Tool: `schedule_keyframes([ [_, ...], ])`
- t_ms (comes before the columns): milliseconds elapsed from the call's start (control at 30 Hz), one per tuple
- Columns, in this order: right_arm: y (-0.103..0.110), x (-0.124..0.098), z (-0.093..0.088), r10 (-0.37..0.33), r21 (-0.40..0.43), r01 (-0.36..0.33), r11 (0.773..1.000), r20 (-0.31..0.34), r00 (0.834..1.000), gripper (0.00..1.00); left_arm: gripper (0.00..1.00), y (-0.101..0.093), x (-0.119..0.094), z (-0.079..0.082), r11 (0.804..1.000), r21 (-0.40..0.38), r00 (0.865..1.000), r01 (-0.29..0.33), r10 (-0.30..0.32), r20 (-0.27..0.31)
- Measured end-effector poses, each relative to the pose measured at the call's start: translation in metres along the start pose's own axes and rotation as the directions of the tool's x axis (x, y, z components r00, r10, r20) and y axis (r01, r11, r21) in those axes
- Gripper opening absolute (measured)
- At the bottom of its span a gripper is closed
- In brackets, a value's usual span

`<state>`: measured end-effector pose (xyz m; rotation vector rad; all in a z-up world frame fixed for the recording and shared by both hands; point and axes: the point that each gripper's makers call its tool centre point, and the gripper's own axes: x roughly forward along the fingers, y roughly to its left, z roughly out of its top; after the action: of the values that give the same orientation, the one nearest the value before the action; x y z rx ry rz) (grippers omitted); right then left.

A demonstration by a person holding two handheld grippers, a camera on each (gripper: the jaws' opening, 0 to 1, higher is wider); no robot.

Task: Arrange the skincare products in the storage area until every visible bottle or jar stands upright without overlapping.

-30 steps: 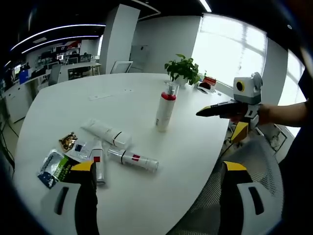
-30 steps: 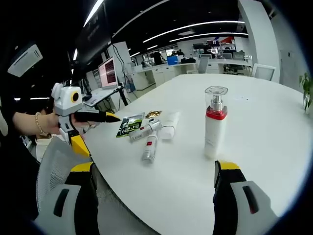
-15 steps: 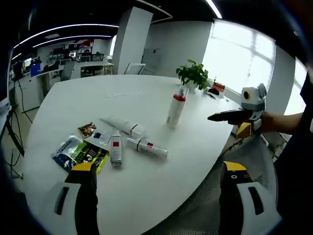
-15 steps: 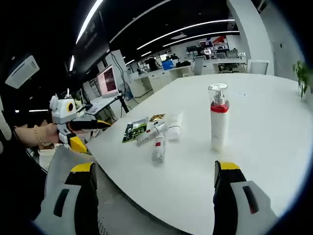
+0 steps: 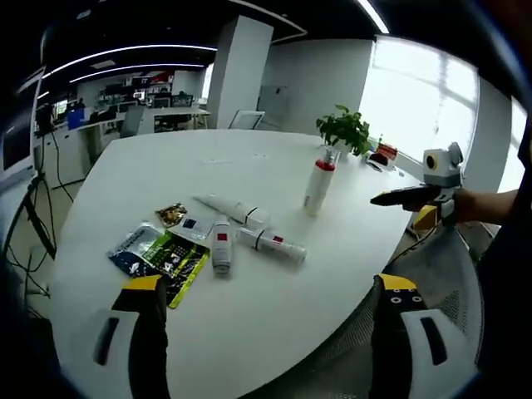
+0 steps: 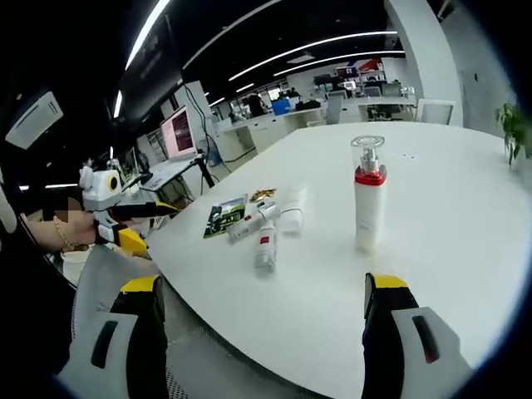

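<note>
Pump bottle upright; tubes flat; potted plant behind.

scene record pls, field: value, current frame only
surface: white table
upright: pump bottle, red collar
lying: three tubes, clustered
flat: sachets beside the tubes
left gripper: open, empty, off the table edge
right gripper: open, empty
background: potted plant
task state: tubes not yet stood up
</note>
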<state>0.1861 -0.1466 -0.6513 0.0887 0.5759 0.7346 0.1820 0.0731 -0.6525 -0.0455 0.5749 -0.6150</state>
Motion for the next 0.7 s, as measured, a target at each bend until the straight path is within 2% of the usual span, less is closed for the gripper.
schedule_keyframes([
  [300, -0.005, 0.004, -0.002, -0.008, 0.003, 0.008, 1.0, -0.017, 1.0, 1.0, 0.95, 0.002, 0.0, -0.004, 1.0, -0.014, 1.0, -0.001, 0.001, -0.012],
  [467, -0.004, 0.009, -0.003, -0.005, -0.022, 0.004, 1.0, -0.045, 0.999, 1.0, 0.95, 0.001, 0.0, -0.005, 1.0, -0.005, 1.0, 0.006, -0.006, -0.017],
  [700, -0.014, 0.025, 0.015, -0.01, -0.064, 0.005, 0.998, -0.073, 0.997, 0.96, 0.93, -0.004, 0.0, -0.006, 1.0, 0.001, 0.999, 0.025, -0.025, -0.027],
])
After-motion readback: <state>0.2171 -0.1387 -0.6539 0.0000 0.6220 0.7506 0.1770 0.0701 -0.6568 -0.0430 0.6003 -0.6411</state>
